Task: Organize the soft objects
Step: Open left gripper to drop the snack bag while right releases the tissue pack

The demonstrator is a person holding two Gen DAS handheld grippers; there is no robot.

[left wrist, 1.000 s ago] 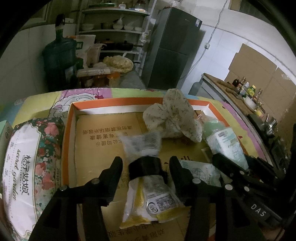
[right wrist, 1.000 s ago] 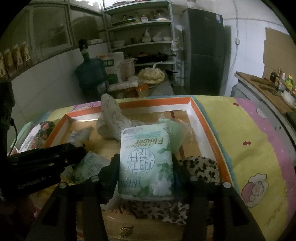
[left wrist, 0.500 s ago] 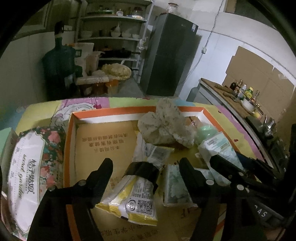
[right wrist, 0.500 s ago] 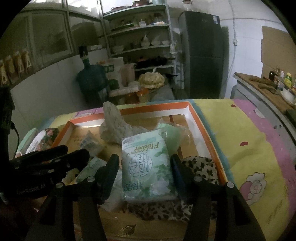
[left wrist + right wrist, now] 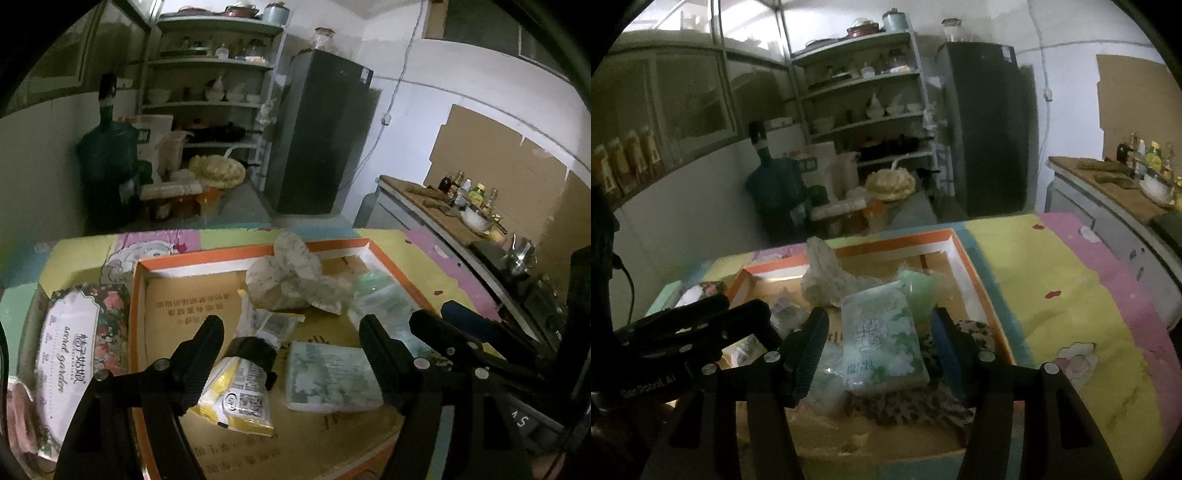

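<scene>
Left gripper (image 5: 291,341): jaws spread wide, gripping nothing; it hangs over the near half of the orange-rimmed box (image 5: 137,295).
Banded packet (image 5: 242,376): a yellow-and-white sachet bundle cinched by a black band, lying on the box floor between the left fingers, nearer the left one; contact with that finger cannot be told.
Flat tissue pack (image 5: 330,376): lies on the box floor just right of the banded packet, inside the span of the left fingers.
Right gripper (image 5: 881,332): jaws parted on either side of a green tissue pack (image 5: 882,336); whether the pads press it cannot be told.
Green tissue pack: at the right side of the box, propped on a leopard-print cloth (image 5: 916,410).
Pale cloth bundle (image 5: 291,282): near the box's far wall, behind both packs.
Floral tissue pack (image 5: 68,365): outside the box, against its left wall.
Bedspread (image 5: 1052,280): patterned yellow and pink, under the box.
Background: fridge (image 5: 317,136) and shelves (image 5: 210,62) well beyond the box.
</scene>
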